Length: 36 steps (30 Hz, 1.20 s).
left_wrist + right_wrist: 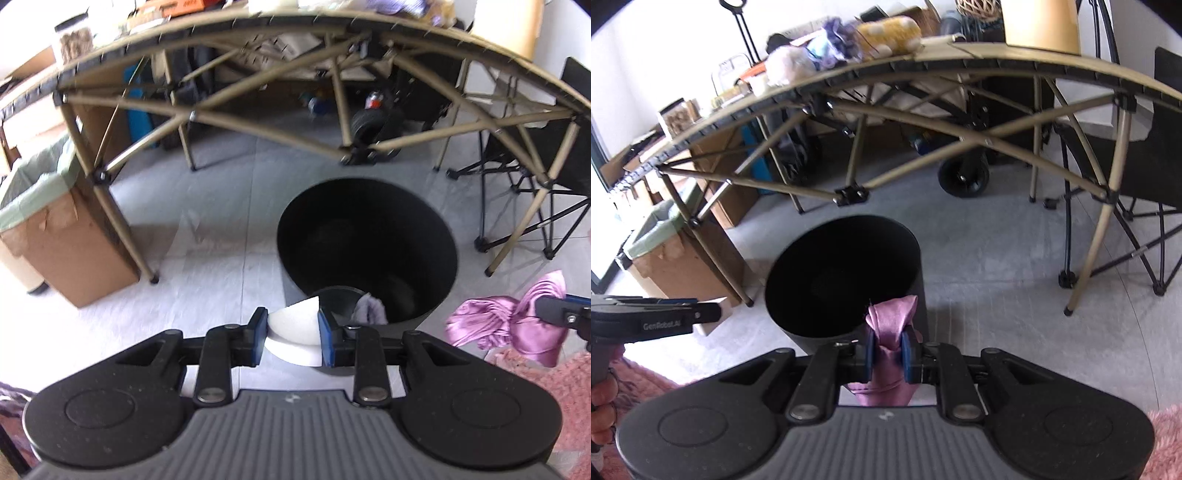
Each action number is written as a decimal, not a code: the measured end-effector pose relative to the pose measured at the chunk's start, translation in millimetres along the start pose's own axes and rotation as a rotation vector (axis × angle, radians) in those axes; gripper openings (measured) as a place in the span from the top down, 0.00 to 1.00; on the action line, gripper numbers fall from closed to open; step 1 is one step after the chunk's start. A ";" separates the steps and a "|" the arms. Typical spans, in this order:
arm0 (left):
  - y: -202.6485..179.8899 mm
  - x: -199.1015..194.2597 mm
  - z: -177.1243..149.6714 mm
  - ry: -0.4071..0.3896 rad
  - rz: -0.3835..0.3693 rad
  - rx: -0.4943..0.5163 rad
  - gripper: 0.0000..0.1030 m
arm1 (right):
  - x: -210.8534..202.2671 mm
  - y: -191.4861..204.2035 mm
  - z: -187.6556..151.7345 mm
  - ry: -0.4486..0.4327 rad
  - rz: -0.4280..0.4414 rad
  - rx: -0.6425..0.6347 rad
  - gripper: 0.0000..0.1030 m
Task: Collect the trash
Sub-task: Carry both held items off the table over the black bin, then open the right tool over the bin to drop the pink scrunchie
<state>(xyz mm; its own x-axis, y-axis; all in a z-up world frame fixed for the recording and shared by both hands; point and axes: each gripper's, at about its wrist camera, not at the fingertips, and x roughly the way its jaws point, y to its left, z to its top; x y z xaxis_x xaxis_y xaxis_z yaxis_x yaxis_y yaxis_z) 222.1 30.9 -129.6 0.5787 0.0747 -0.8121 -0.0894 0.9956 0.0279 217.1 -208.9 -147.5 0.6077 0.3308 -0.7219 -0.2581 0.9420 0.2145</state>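
Daylit room w/ pale grey floor [229, 206] and white walls. A folding table [979, 55] on tan crossed struts spans the space, cluttered on top; a lined cardboard box [74, 236] stands at left, a black folding chair [1145, 177] at right.

Black bin [846, 280] interior too dark to read; tabletop clutter [842, 48] blurred.

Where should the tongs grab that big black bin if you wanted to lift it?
Probably the black bin at its rim, coming down from above with one finger inside and one outside. Its wall looks smooth and round with no handle showing, far too wide to squeeze around, and its open top faces up. Both tongs are full now.
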 end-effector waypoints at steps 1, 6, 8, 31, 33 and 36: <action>1.3 2.4 -0.3 0.010 0.000 -0.007 0.71 | 1.7 -1.0 -0.3 0.006 -0.003 0.004 0.86; 4.2 8.4 -0.7 0.027 0.002 -0.009 0.71 | 4.7 -3.5 1.4 0.009 -0.006 0.013 0.86; 4.9 10.1 -1.5 0.029 0.003 -0.008 0.71 | 6.2 -3.9 1.5 0.011 -0.006 0.012 0.86; 43.4 23.0 1.2 0.065 0.028 -0.106 0.71 | 18.6 38.4 46.6 -0.044 0.032 -0.073 0.86; 46.8 23.7 1.5 0.069 0.022 -0.118 0.71 | 26.0 44.4 52.3 -0.036 0.029 -0.084 0.86; 51.5 25.6 2.7 0.075 0.016 -0.135 0.71 | 38.0 52.5 60.7 -0.024 0.028 -0.092 0.86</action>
<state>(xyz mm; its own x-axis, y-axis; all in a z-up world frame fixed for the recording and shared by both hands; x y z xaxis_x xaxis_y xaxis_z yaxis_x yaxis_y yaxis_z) 234.4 84.2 -147.4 0.5148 0.0809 -0.8535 -0.2093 0.9773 -0.0336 272.2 -143.5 -123.7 0.6168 0.3592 -0.7004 -0.3424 0.9237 0.1721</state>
